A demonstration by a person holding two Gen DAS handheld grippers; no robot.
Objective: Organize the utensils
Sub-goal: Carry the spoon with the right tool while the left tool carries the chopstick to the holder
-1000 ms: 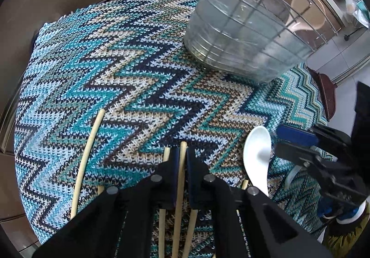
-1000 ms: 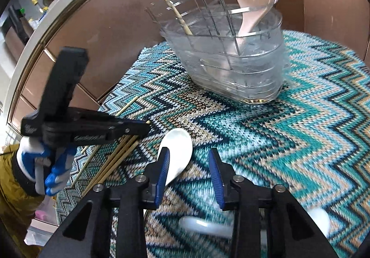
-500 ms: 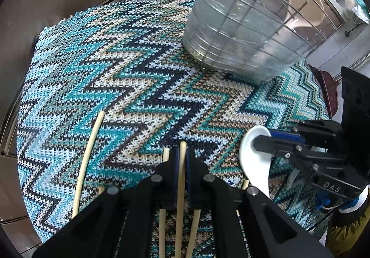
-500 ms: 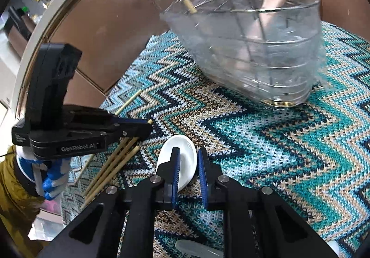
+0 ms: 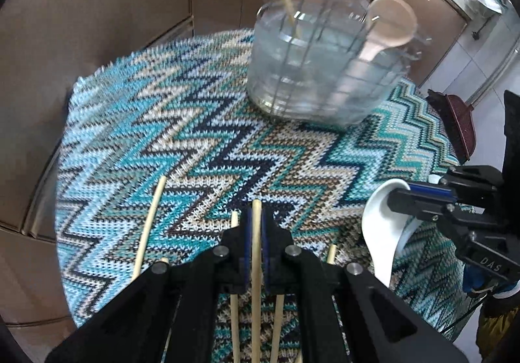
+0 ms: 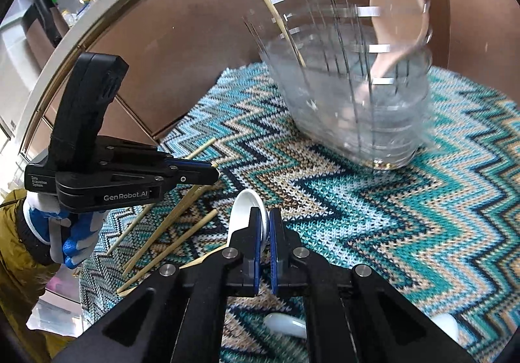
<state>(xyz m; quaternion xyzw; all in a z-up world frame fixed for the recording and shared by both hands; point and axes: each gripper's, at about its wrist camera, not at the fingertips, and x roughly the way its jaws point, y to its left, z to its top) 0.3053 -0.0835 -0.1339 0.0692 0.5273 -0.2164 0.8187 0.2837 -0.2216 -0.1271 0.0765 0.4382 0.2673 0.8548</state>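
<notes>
Both hands have a utensil pinched, with the holder standing far across the mat. Nearest the left wrist camera, the left gripper (image 5: 256,229) is clamped on 1 chopstick (image 5: 256,265), whose long axis runs straight along the fingers and pokes a little past their tips toward the holder. At least 3 more chopsticks (image 5: 148,226) lie loose on the zigzag mat (image 5: 162,135) to either side of it, roughly parallel.

Off to that gripper's right, the right gripper (image 6: 266,226) is closed on the bowl of a white spoon (image 6: 247,210), gripped by its rim, the handle trailing down to the left of the fingers rather than in line with them. Its jaws have just closed; the spoon is between them. A gloved hand (image 6: 74,229) shows under the left tool in the right wrist view.

Farther off, beyond both sets of fingers, the clear wire holder (image 5: 325,70) stands upright on the mat, already carrying 1 chopstick and a pink spoon (image 5: 390,25). The holder appears to lie ahead and slightly right of the left gripper, and ahead and right of the right gripper. Which is nearer cannot be told. Each piece looks to need tipping upright to drop in from above.
</notes>
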